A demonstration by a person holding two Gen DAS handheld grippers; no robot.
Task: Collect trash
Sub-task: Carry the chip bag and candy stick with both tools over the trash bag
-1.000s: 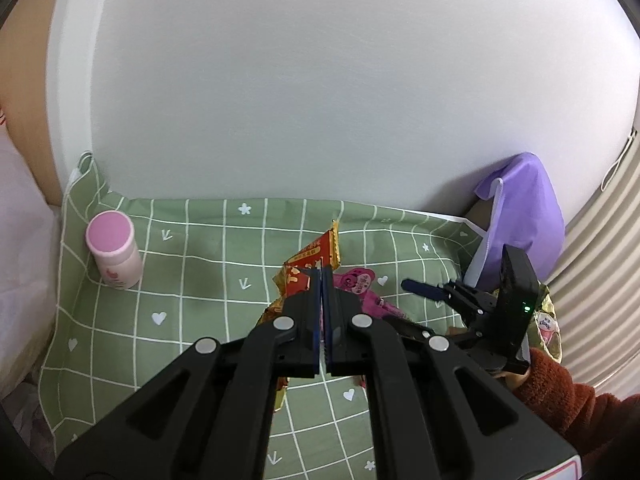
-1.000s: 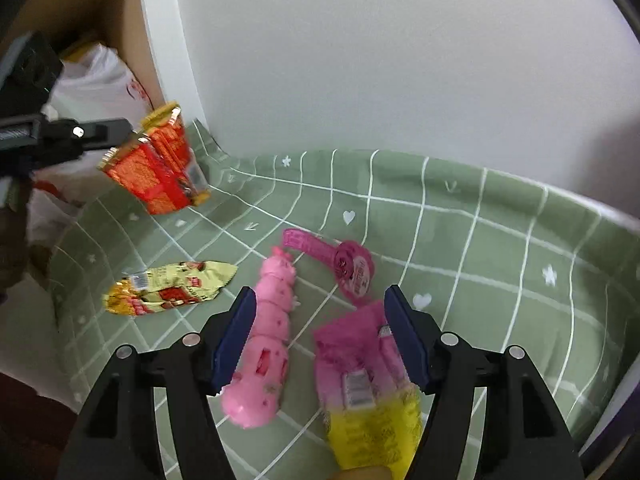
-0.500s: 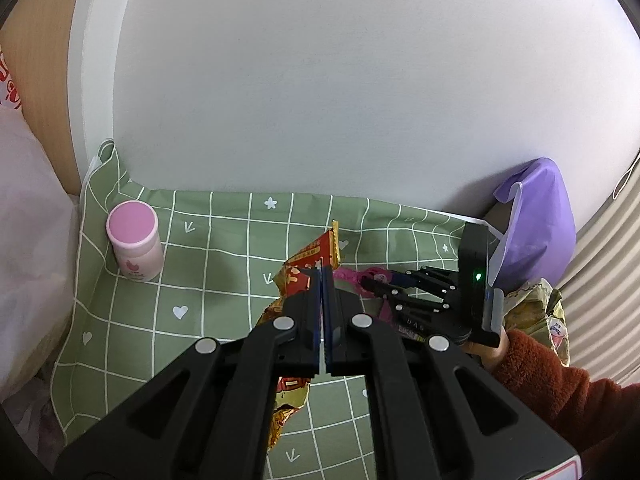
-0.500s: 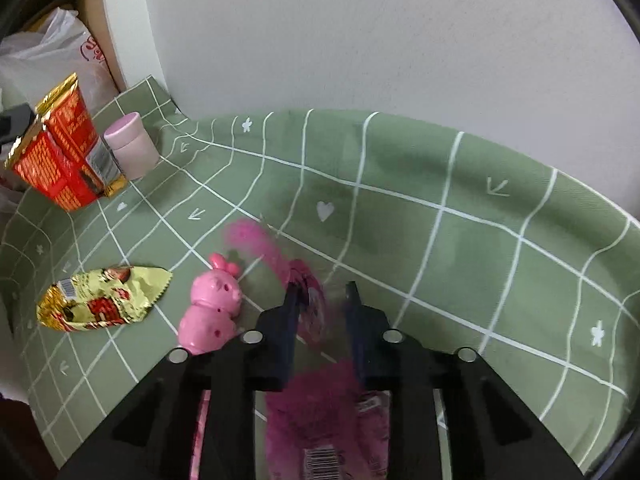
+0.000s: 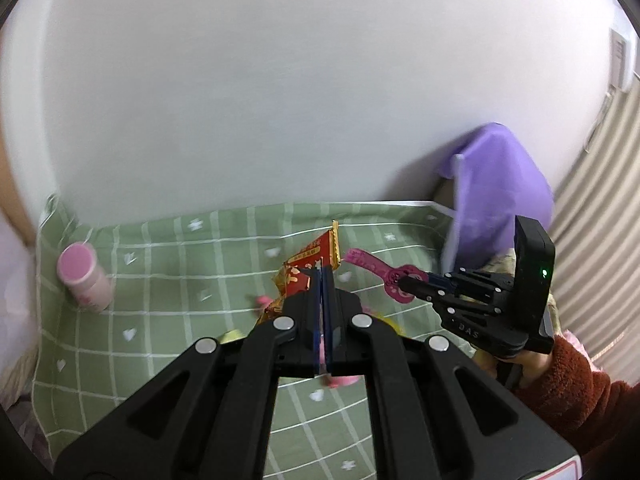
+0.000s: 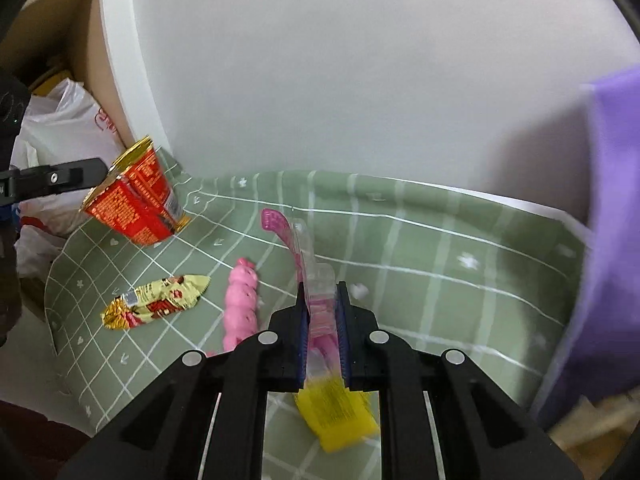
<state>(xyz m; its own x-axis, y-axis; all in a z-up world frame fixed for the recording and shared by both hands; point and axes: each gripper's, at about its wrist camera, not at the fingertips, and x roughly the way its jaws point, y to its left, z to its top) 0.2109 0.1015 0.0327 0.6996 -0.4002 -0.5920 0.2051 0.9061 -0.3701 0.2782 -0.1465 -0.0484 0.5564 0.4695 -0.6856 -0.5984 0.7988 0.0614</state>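
My left gripper (image 5: 322, 276) is shut on a red and gold snack wrapper (image 5: 310, 268), held above the green checked cloth (image 5: 168, 280); the wrapper also shows in the right wrist view (image 6: 136, 204). My right gripper (image 6: 322, 296) is shut on a pink plastic blister package (image 6: 298, 252), lifted off the cloth; in the left wrist view the package (image 5: 374, 270) sticks out of the right gripper (image 5: 404, 282). A yellow-red wrapper (image 6: 154, 300), a pink pig-shaped toy (image 6: 240, 300) and a yellow-pink packet (image 6: 336, 412) lie on the cloth.
A pink-capped bottle (image 5: 82, 276) stands at the cloth's far left. A purple bag (image 5: 496, 196) stands at the right by the white wall (image 5: 280, 80). White plastic bags (image 6: 60, 128) sit beyond the cloth's left edge.
My right gripper has closed on the pink blister package and lifted it off the cloth, swinging right toward the purple bag. The left gripper still holds the red wrapper.
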